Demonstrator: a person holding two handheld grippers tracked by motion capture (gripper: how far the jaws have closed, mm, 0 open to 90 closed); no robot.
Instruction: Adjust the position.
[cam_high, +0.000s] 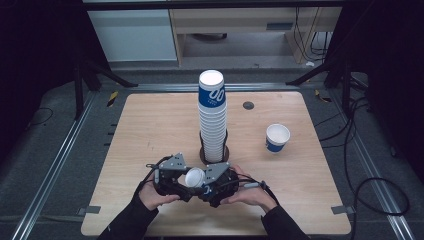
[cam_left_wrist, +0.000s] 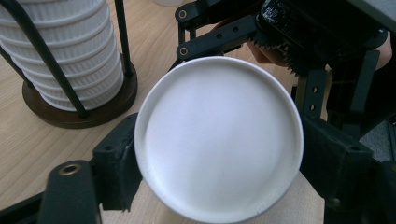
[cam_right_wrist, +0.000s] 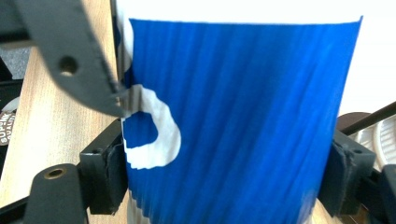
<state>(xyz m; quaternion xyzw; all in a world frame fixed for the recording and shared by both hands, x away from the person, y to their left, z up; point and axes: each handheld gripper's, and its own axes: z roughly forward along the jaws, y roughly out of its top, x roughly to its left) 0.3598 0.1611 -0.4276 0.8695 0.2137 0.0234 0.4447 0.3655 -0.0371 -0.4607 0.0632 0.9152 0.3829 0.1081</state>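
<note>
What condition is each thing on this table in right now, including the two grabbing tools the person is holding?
Held cup: lying on its side between both grippers, off the table.
Left gripper: shut on the held cup near its white end.
Right gripper: shut on the held cup's blue wall.
Cup stack: upright, nested tall in its holder.
Holder: upright on the table.
Lone cup: upright, open end up, apart from the stack.

A tall stack of paper cups (cam_high: 212, 117) stands at the counter's (cam_high: 150, 125) centre. At six o'clock from it, the left tool (cam_high: 172, 176) and right tool (cam_high: 217, 181) meet around one white cup (cam_high: 194, 177). A lone blue-banded cup (cam_high: 277, 138) stands upright at three o'clock.
</note>
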